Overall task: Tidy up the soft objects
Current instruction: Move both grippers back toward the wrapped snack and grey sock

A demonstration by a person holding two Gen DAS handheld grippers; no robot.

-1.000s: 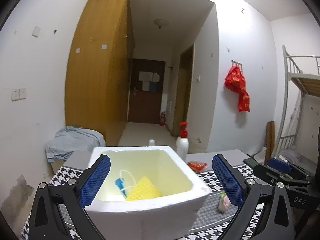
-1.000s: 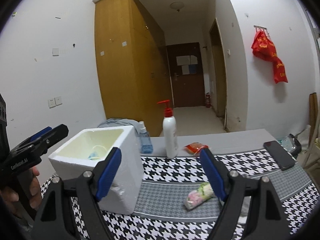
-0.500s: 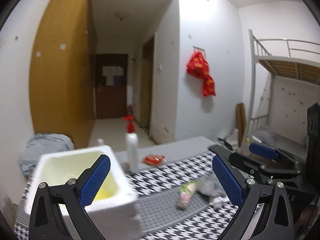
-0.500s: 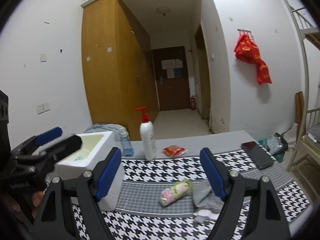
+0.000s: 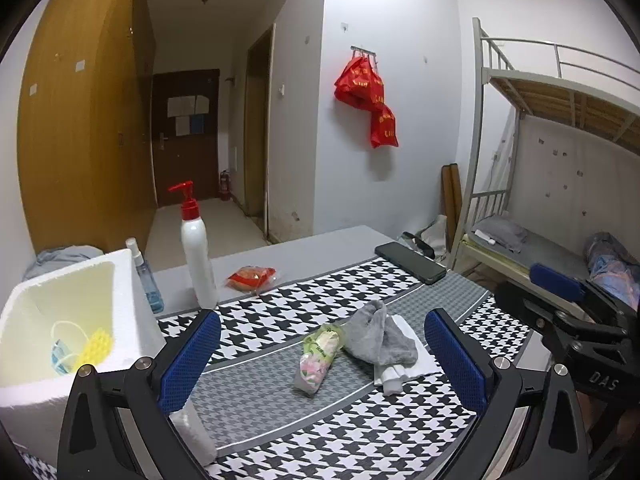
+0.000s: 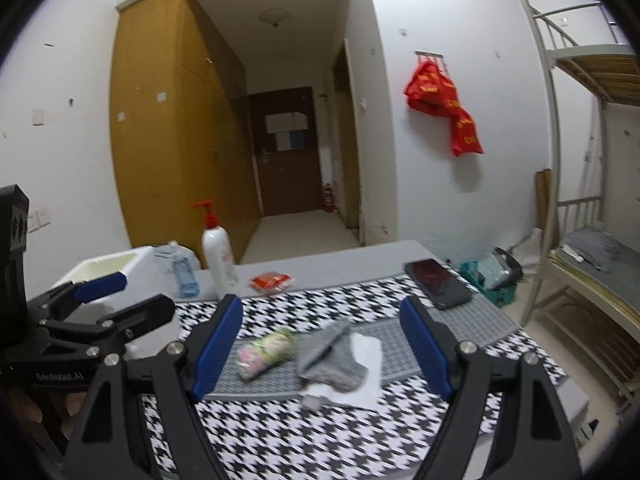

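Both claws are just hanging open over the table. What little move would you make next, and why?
Probably lower the left gripper onto the tissue pack. Its jaws are open and empty, the pack lies between them on the table, apart from the foam box, which already holds other soft things.

Two hand-held claws were in the air, side by side, both angled a little downward. The left gripper [image 5: 322, 356] had its two black arms spread wide, the blue pads [image 5: 188, 356] well apart, and nothing was clamped between them. The right gripper [image 6: 320, 346] was spread just as wide, its blue pads [image 6: 218, 346] facing each other across an open gap, also holding nothing. Each claw appeared at the edge of the other's view, so they were near each other but apart. Below the left claw's handle, blurred fingers [image 6: 22, 412] of the person's hand wrapped the grip.
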